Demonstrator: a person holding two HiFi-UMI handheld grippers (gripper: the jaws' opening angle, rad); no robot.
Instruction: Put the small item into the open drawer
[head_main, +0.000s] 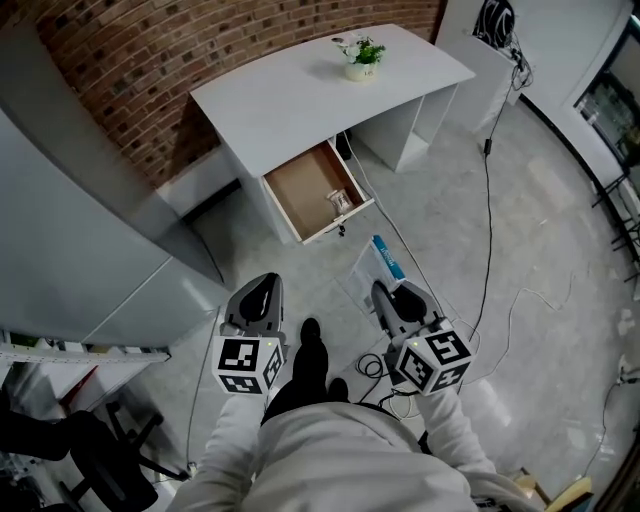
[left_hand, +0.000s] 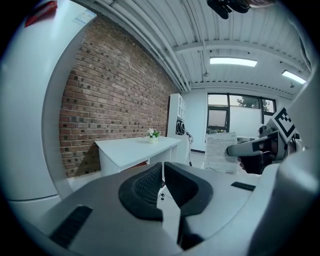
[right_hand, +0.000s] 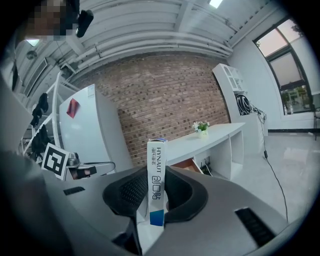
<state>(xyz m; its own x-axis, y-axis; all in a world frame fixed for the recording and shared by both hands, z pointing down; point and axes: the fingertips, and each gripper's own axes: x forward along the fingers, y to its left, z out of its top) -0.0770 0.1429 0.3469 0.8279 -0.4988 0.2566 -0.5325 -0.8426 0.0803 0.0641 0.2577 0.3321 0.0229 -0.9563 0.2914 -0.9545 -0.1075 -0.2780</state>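
Observation:
My right gripper (right_hand: 155, 189) is shut on a slim white box with blue print (right_hand: 156, 182), which stands upright between the pads. In the head view that box (head_main: 375, 268) sticks out ahead of the right gripper (head_main: 385, 295). The open drawer (head_main: 317, 190) hangs out from under the white desk (head_main: 320, 95), well ahead of both grippers, with a small item (head_main: 339, 202) lying inside it. My left gripper (head_main: 262, 291) is held at the left, its jaws shut with nothing between them (left_hand: 162, 184).
A potted plant (head_main: 361, 57) stands on the desk's far end. Cables (head_main: 487, 230) trail across the grey floor at the right. A brick wall (head_main: 150, 90) runs behind the desk and a large grey cabinet (head_main: 70, 250) stands at the left. A chair (head_main: 80, 450) is at the lower left.

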